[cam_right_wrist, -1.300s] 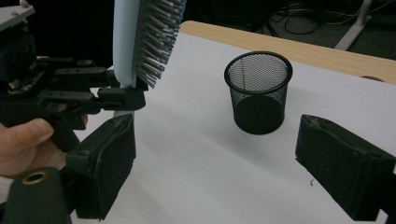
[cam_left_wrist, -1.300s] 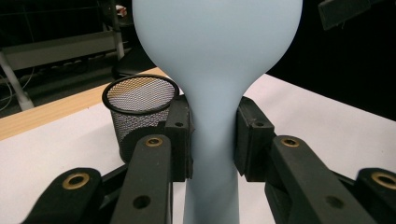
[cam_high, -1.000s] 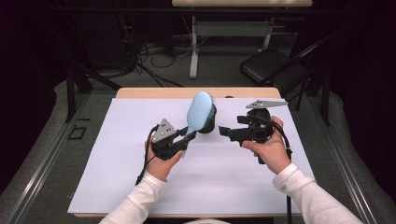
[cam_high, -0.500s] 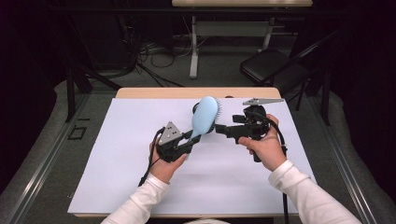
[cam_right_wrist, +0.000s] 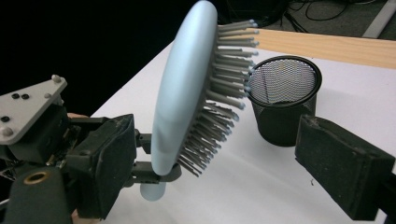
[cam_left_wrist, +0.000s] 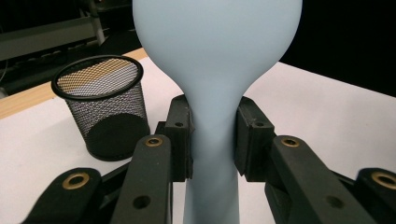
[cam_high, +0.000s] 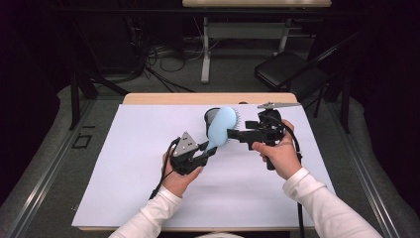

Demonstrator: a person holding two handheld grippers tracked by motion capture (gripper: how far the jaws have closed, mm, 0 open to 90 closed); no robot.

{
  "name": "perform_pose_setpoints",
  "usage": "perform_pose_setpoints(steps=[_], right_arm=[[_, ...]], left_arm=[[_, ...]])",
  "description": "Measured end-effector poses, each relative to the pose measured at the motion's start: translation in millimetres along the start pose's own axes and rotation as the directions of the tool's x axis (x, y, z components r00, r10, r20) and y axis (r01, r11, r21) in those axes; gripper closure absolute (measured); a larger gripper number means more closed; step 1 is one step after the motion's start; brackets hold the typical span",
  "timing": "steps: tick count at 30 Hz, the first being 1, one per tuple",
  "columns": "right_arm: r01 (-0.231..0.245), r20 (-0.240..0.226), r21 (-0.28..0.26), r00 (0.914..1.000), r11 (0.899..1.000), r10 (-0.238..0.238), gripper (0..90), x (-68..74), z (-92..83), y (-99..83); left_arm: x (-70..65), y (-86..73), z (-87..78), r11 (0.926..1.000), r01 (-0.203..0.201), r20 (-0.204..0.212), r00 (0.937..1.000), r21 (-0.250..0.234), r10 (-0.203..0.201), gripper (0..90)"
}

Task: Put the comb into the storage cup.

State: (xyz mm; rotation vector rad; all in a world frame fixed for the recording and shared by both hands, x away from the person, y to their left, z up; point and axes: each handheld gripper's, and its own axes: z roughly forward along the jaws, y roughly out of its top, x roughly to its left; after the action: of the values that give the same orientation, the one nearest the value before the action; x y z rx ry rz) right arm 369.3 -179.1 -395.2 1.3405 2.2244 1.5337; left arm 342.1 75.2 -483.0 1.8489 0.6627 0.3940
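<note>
So the pale blue hairbrush (cam_high: 221,127) has come in a bit from a second ago: back then the two grippers sat further apart with the brush standing clear between them, and now the right one has closed the gap so its jaws straddle the brush head. My guess is that's a handover, or the brush is about to get steadied for dropping into the cup, but that's just how it reads to me.

The brush is up off the table, above the middle of the white table cover (cam_high: 124,188), tilted with the head pointing away from the person. The left gripper (cam_left_wrist: 212,135) is clamped on the narrow neck of the handle, pads pressed against both sides. The right gripper (cam_right_wrist: 219,163) has its jaws spread wide, one on each side of the head, neither touching it as far as I can see.

Material-wise: smooth matte plastic back, rounded oval paddle shape tapering into a slim handle. The bristle side is a dense field of stiff grey pins with little pale ball tips.

Just behind it sits a black wire mesh pen cup (cam_right_wrist: 284,100), round, open top, see-through weave, upright on the cover and apparently empty. The wooden table edge (cam_high: 198,98) peeks out past the cover.
</note>
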Motion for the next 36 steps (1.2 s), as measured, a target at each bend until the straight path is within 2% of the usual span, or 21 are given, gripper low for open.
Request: perform_pose_setpoints(steps=[7, 16, 25, 26, 27, 36], right_arm=[[-0.017, -0.006, 0.009, 0.9998, 1.000, 0.017, 13.7, -0.7, 4.2, 1.3], [-0.038, -0.010, 0.015, 0.9992, 0.999, 0.038, 14.4, -4.0, 9.4, 2.2], [-0.037, -0.019, 0.022, 0.9991, 0.999, 0.038, 14.8, -2.6, 14.4, 1.6], [-0.041, -0.022, 0.025, 0.9989, 0.999, 0.041, 14.9, -1.8, 15.8, 1.4], [-0.039, -0.022, 0.025, 0.9990, 0.999, 0.039, 15.0, -1.5, 16.6, 1.4], [-0.044, -0.018, 0.037, 0.9989, 0.998, 0.044, 16.1, 0.8, 20.7, 1.5]], left_arm=[[-5.3, -1.1, 3.4, 0.9997, -0.019, 0.016, 0.9997, 0.013, 0.019, 70.1], [-10.8, -1.5, 5.5, 0.9996, -0.023, 0.030, 0.9993, 0.016, 0.023, 70.1], [-14.9, -1.7, 7.6, 0.9993, -0.033, 0.042, 0.9986, 0.018, 0.033, 70.1], [-15.7, -1.7, 7.4, 0.9992, -0.034, 0.029, 0.9990, 0.020, 0.033, 70.1], [-15.4, -1.7, 7.6, 0.9992, -0.035, 0.042, 0.9986, 0.018, 0.034, 70.1], [-16.5, -2.2, 8.5, 0.9990, -0.038, 0.045, 0.9983, 0.022, 0.037, 70.1]])
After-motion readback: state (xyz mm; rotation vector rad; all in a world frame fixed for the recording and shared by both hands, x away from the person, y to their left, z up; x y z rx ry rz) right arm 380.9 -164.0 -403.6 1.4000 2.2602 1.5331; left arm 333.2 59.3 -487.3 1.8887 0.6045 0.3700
